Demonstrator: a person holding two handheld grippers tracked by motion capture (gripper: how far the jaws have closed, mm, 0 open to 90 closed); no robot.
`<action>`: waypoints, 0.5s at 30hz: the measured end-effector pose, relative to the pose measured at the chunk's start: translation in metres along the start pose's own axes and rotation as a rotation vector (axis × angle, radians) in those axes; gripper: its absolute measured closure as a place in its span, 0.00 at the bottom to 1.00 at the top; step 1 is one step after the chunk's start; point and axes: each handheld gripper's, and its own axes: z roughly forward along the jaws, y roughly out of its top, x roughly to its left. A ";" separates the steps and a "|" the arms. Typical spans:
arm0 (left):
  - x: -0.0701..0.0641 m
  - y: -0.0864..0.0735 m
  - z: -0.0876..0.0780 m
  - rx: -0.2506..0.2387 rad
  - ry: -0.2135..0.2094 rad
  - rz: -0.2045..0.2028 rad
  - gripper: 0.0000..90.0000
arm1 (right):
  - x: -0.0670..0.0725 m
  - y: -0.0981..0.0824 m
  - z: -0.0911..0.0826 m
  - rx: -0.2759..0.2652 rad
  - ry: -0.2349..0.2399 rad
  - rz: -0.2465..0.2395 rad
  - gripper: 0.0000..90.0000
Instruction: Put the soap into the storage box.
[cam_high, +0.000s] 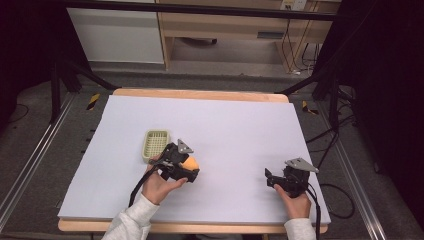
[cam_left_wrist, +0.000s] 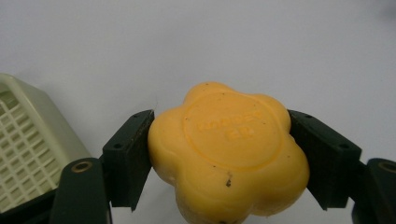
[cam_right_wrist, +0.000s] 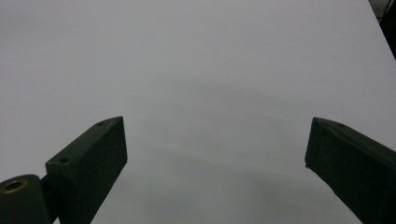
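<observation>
Orange and flower-shaped, the soap bar (cam_left_wrist: 228, 151) sits clamped between the two black jaws of the left hand-held gripper (cam_left_wrist: 219, 158), one jaw pressed to each side of it; raised lettering inside a round ring marks its upper face, though the words are too soft to read. In the high view the same soap bar (cam_high: 191, 163) shows at the tip of the left hand-held gripper (cam_high: 186, 169), near the middle of the tabletop (cam_high: 235, 125) and slightly toward 7 o'clock from its centre. Whether the bar touches the white surface or hangs just above it cannot be told.

Just beside it, at about 10 o'clock from the bar, lies a pale green basket (cam_high: 155, 145) with a gridded floor; its corner (cam_left_wrist: 28, 149) also appears at the left edge of the left gripper view.

Well apart, toward 4 o'clock on the tabletop, the right hand-held gripper (cam_high: 270, 179) is held by the person's right hand (cam_high: 296, 202). Its jaws stand wide, with bare white surface between them (cam_right_wrist: 215, 154).
</observation>
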 end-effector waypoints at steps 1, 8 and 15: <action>0.002 0.000 -0.002 -0.004 0.002 -0.001 0.29 | 0.000 0.000 0.000 0.000 0.000 0.001 0.07; 0.018 0.001 -0.014 -0.033 0.022 -0.037 0.29 | 0.000 0.000 0.000 0.001 0.000 -0.002 0.07; 0.032 0.001 -0.021 -0.049 0.039 -0.066 0.29 | 0.000 0.000 0.000 0.001 -0.002 -0.002 0.07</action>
